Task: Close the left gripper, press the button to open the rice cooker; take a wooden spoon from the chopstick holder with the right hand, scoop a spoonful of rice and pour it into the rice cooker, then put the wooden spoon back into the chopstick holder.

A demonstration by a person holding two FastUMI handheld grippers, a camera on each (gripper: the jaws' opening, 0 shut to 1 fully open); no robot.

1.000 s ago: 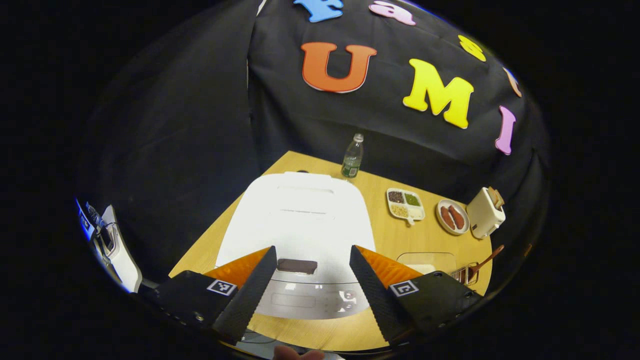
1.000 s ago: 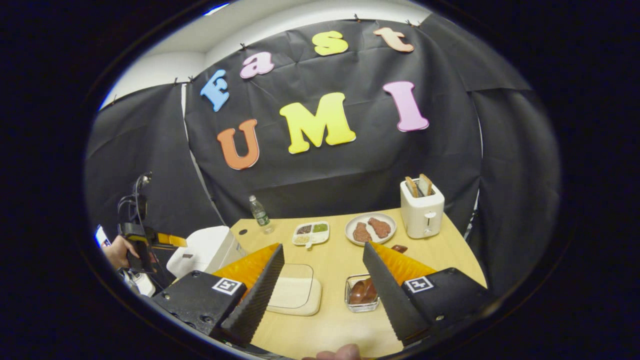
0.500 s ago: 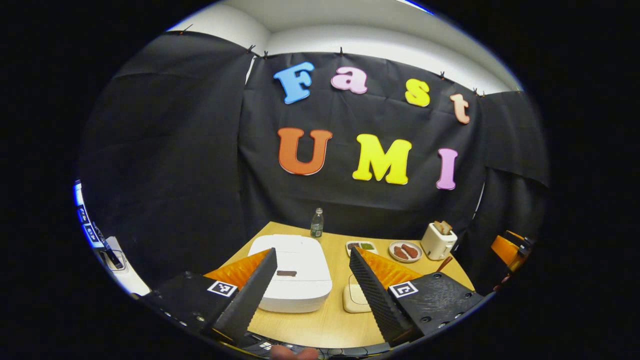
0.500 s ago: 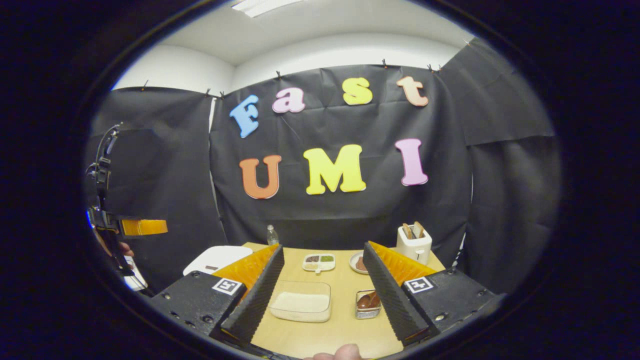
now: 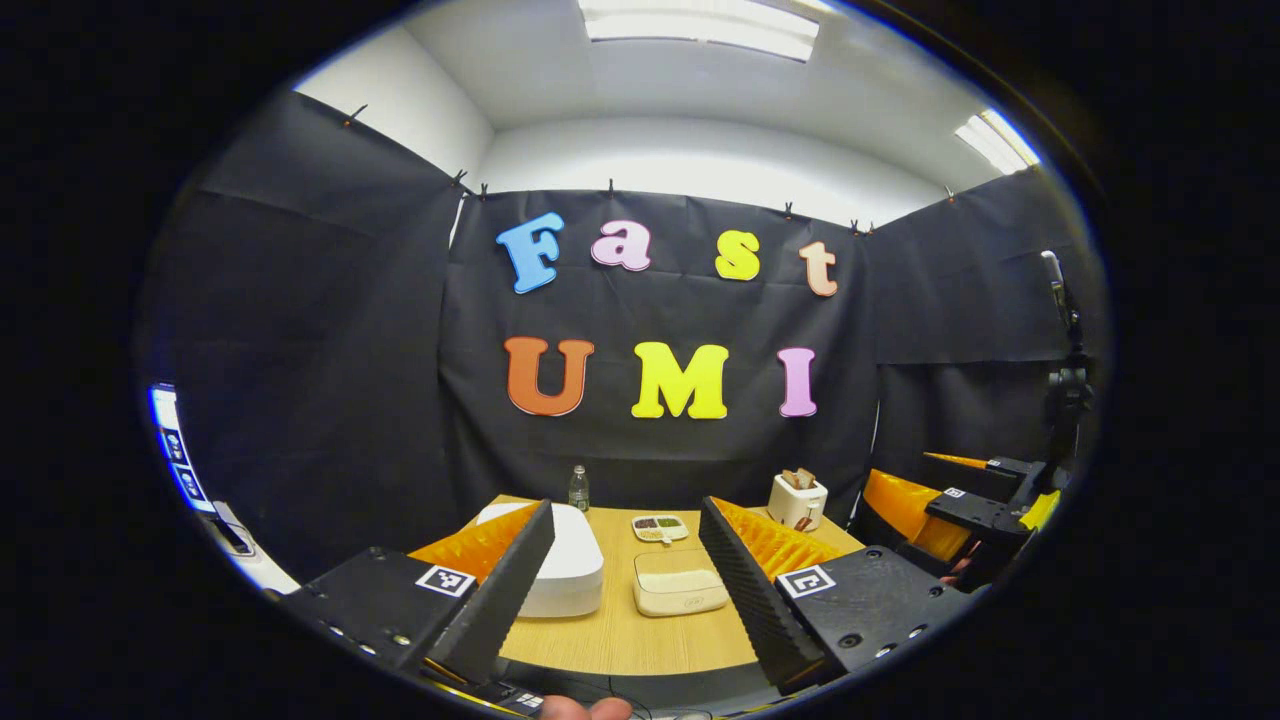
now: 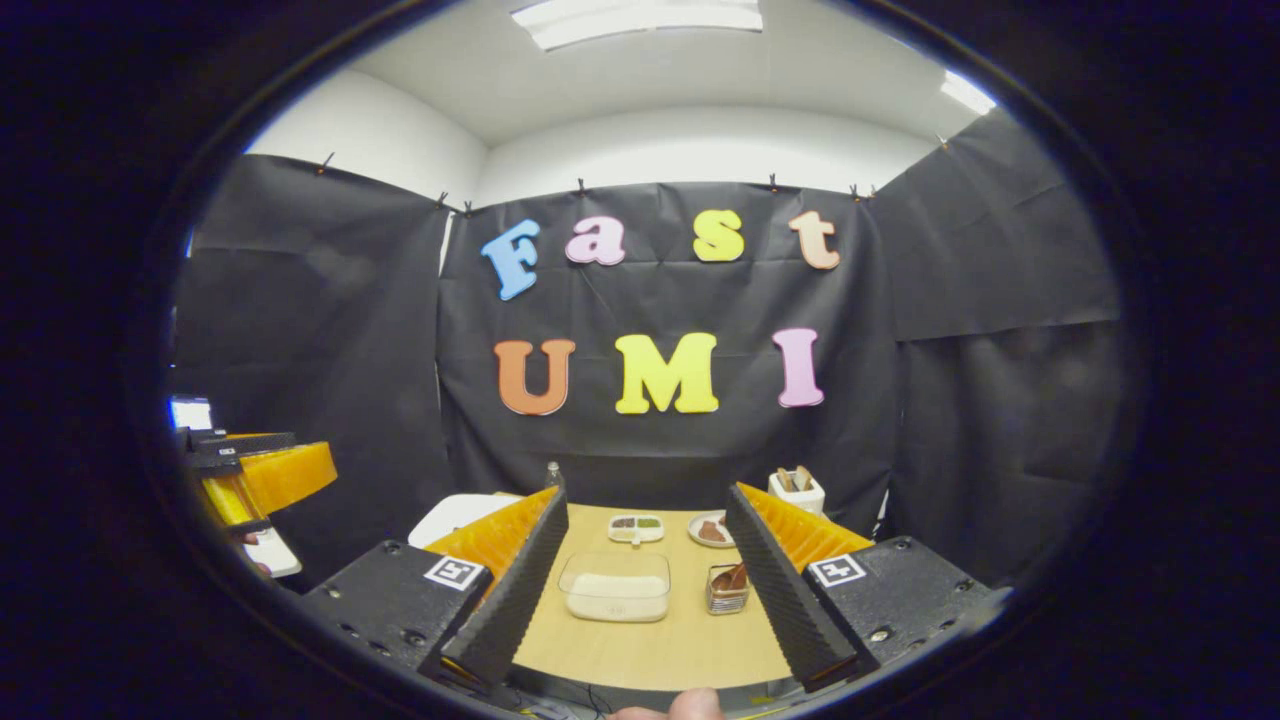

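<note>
Sitting shut on the near left of the table [image 5: 640,640], the white rice cooker [image 5: 565,565] has its lid down, so I judge the button press is not yet done. Just right of it lies the clear rice box [image 6: 615,587], level with white rice, and right of that stands the small chopstick holder [image 6: 727,590] with the wooden spoon [image 6: 730,577] leaning in it, its bowl end showing above the rim. That order suits me: cooker under my left side, spoon under my right, rice between the two. My left gripper [image 5: 620,590] hangs back from the near edge of the table with its fingers spread wide and nothing between them; for the press it should be clenched first, so one blunt tip meets the button. My right gripper [image 6: 645,590] is likewise released and bare, held level well short of the holder, with the rice box showing in the gap between its fingers. Farther off stand a divided dish of grains [image 6: 636,526], a plate of brownish food [image 6: 712,530], a white toaster [image 6: 795,490] with bread in its slots at the far right, and a water bottle [image 5: 578,488] behind the cooker. From the left gripper view, my right one shows off at the right side.
</note>
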